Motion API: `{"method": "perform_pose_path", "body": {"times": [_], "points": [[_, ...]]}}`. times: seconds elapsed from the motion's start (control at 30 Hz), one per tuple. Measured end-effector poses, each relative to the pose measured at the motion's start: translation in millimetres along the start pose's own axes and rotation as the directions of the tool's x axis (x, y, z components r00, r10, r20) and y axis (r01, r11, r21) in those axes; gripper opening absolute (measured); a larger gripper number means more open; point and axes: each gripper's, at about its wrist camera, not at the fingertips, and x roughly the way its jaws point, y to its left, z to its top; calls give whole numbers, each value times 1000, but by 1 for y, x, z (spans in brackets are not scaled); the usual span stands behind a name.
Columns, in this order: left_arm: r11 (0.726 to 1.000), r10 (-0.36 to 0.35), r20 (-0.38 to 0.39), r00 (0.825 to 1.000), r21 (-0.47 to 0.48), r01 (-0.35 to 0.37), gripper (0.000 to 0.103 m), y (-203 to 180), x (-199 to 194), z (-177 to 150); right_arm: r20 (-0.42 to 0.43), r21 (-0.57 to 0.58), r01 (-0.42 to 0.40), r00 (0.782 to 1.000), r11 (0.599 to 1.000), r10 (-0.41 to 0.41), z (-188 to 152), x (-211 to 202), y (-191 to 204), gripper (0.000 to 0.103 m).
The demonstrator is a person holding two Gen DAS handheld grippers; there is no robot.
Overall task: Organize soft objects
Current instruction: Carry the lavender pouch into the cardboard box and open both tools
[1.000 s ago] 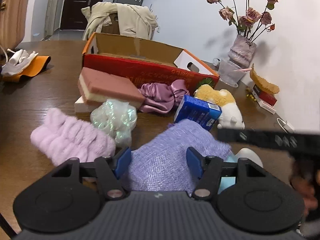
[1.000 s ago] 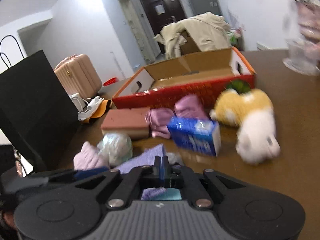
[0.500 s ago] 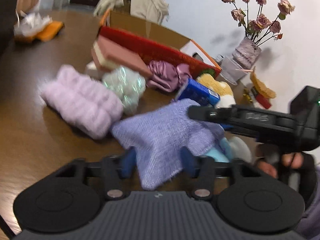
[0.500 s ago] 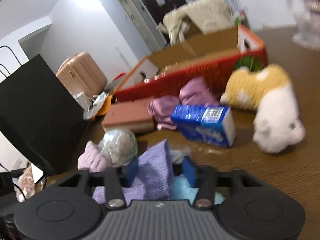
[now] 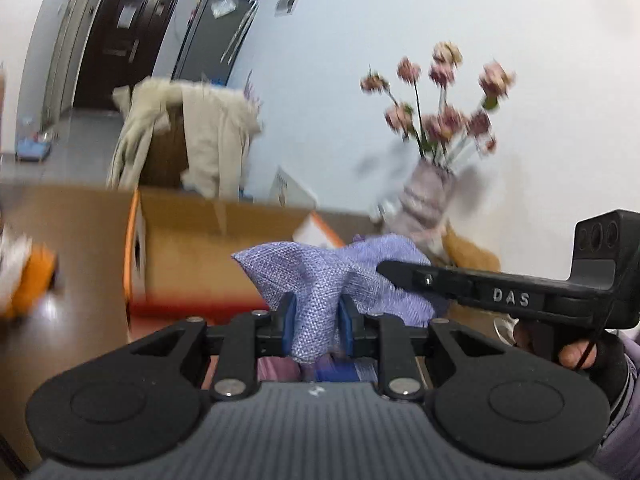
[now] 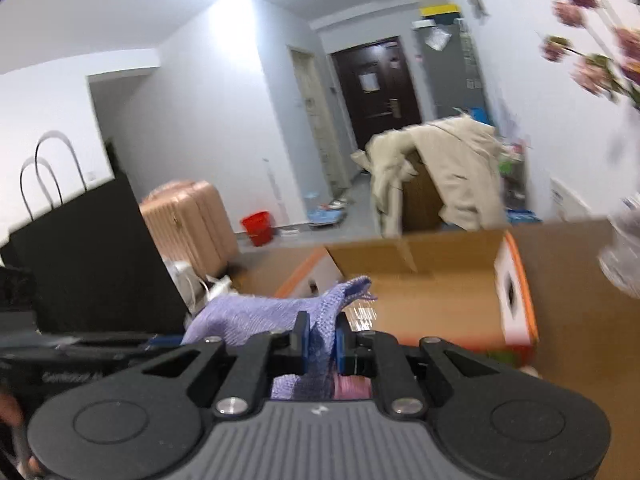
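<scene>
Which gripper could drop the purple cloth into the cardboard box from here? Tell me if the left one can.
Probably yes. The left gripper pinches the purple cloth above the table, jaws closing; the cardboard box lies open-topped straight ahead, nothing between. The right gripper grips it too.

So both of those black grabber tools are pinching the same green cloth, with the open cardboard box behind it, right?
Not green: the cloth is lilac purple, as the left wrist view shows. Otherwise yes: the left gripper and right gripper both pinch it, with the open cardboard box behind.
</scene>
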Motion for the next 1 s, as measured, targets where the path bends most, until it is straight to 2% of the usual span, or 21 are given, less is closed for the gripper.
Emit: {"method": "perform_pose_path", "body": {"times": [0.13, 0.23, 0.37, 0.47, 0.53, 0.57, 0.6, 0.67, 0.7, 0.8, 0.93, 1.0], "points": [[996, 65, 14, 998, 64, -66, 23, 32, 58, 56, -49, 4, 7, 999, 1000, -6, 59, 81, -26, 11], [992, 122, -37, 992, 1, -123, 23, 72, 114, 80, -142, 63, 27, 990, 998, -17, 80, 159, -53, 11], [968, 219, -134, 966, -93, -232, 22, 121, 186, 91, -253, 89, 110, 964, 990, -85, 80, 260, -77, 11], [945, 294, -183, 938, -89, -313, 30, 137, 217, 89, -298, 49, 201, 938, 978, -178, 68, 304, -81, 12], [944, 288, -175, 942, -113, -309, 40, 146, 216, 85, -323, 30, 250, 919, 968, -227, 60, 322, -82, 16], [945, 279, -169, 945, -127, -302, 41, 148, 214, 84, -352, 27, 263, 906, 964, -237, 54, 328, -83, 16], [945, 276, -166, 947, -132, -299, 43, 149, 212, 84, -369, 34, 267, 899, 963, -236, 49, 331, -84, 21], [947, 280, -156, 947, -119, -299, 47, 147, 203, 82, -397, 45, 231, 897, 972, -195, 44, 330, -84, 31], [943, 294, -153, 944, -112, -312, 49, 144, 198, 82, -395, 53, 220, 901, 974, -182, 43, 326, -83, 36], [945, 296, -145, 944, -102, -312, 55, 131, 177, 87, -350, 74, 223, 918, 972, -184, 56, 300, -79, 40], [958, 278, -80, 957, -41, -282, 76, 96, 133, 93, -258, 74, 239, 942, 968, -212, 85, 238, -73, 51], [960, 280, -44, 959, -2, -281, 83, 76, 109, 91, -215, 65, 255, 948, 965, -236, 95, 202, -69, 55]]}}
